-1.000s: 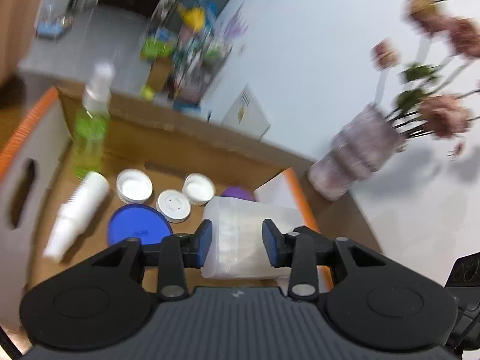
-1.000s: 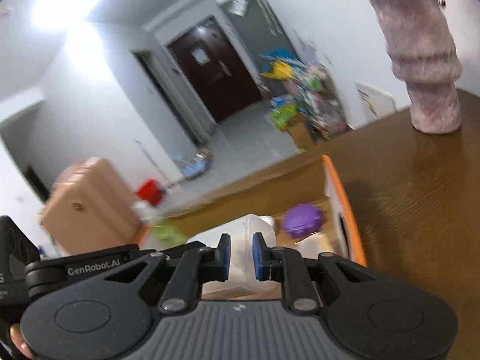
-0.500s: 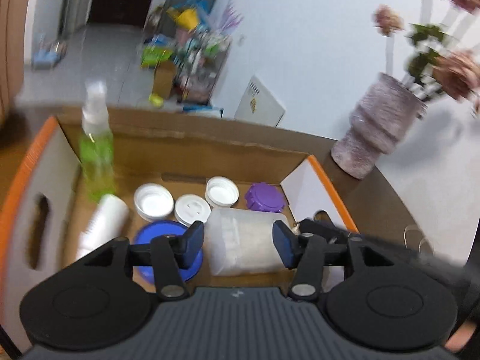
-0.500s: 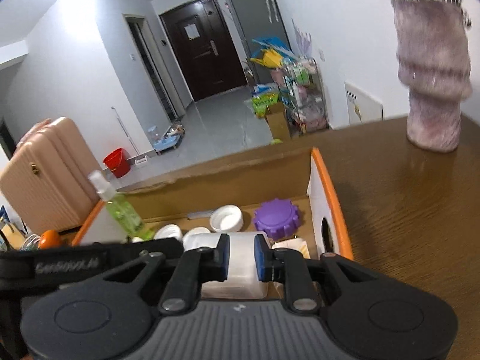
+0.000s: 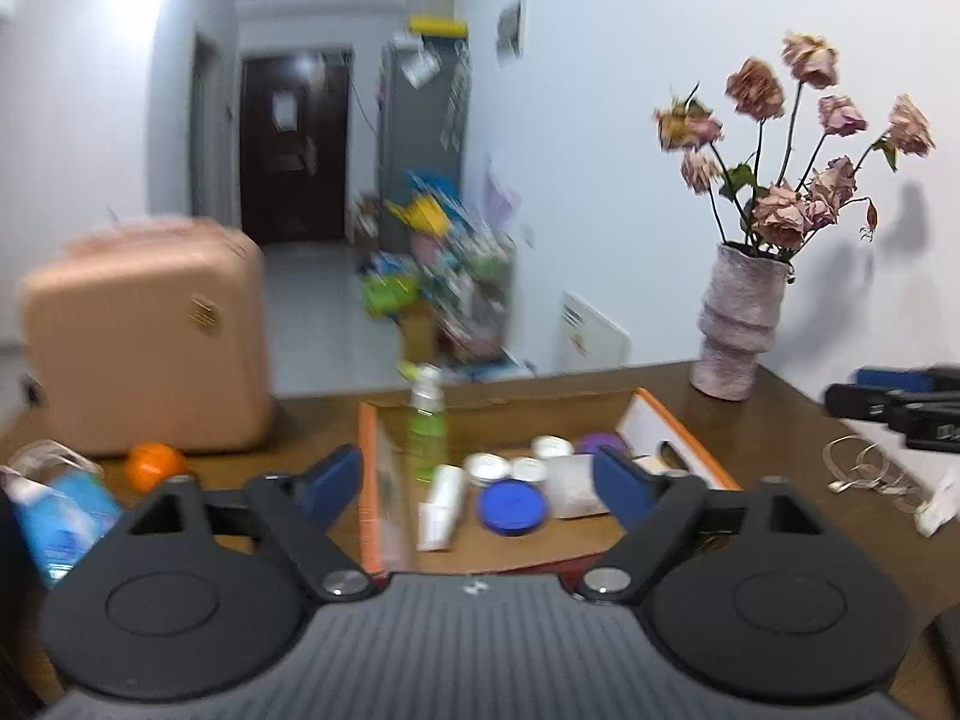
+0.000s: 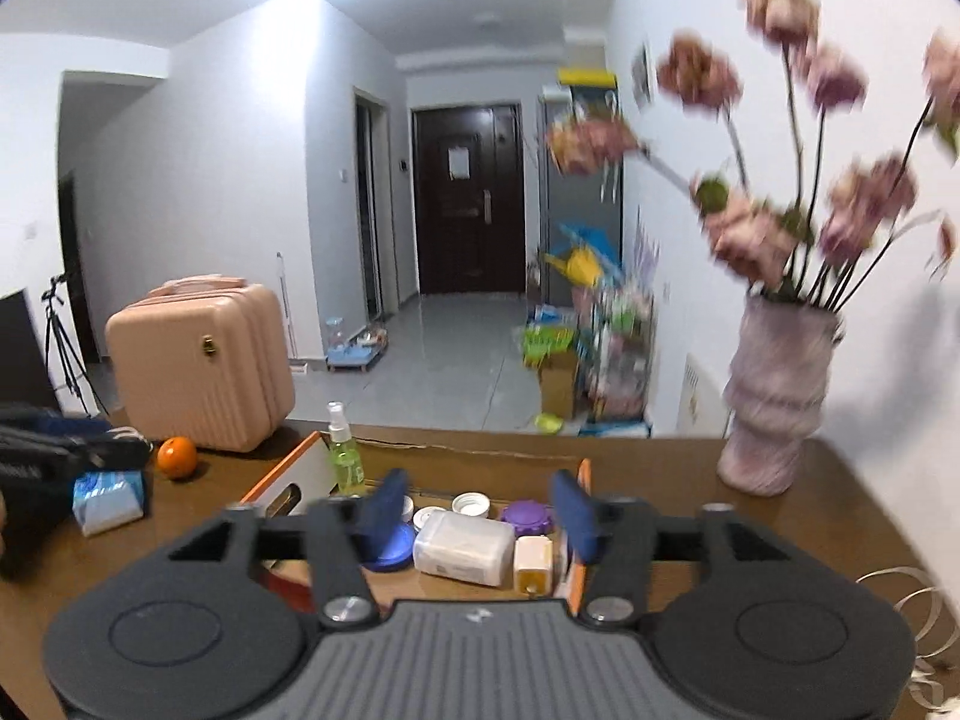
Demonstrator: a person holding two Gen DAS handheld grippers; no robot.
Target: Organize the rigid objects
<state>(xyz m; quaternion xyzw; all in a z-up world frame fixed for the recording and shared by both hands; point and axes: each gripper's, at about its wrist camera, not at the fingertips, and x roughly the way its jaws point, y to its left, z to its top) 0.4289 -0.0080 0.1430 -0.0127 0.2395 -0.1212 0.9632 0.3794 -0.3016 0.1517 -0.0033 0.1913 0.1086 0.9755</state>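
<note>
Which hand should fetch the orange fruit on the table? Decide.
Left, probably. The round orange fruit lies left of the orange-edged cardboard box, nearest the left gripper, whose jaws have just opened empty. The right gripper faces the box, further from it.

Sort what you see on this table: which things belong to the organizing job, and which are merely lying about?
Job:
cardboard box
white tub
spray bottle
blue lid
purple lid

Lying about:
vase
orange
tissue pack

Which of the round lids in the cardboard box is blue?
The large flat blue round lid, nearest the camera; the three smaller white caps and the purple scalloped lid lie behind it.
</note>
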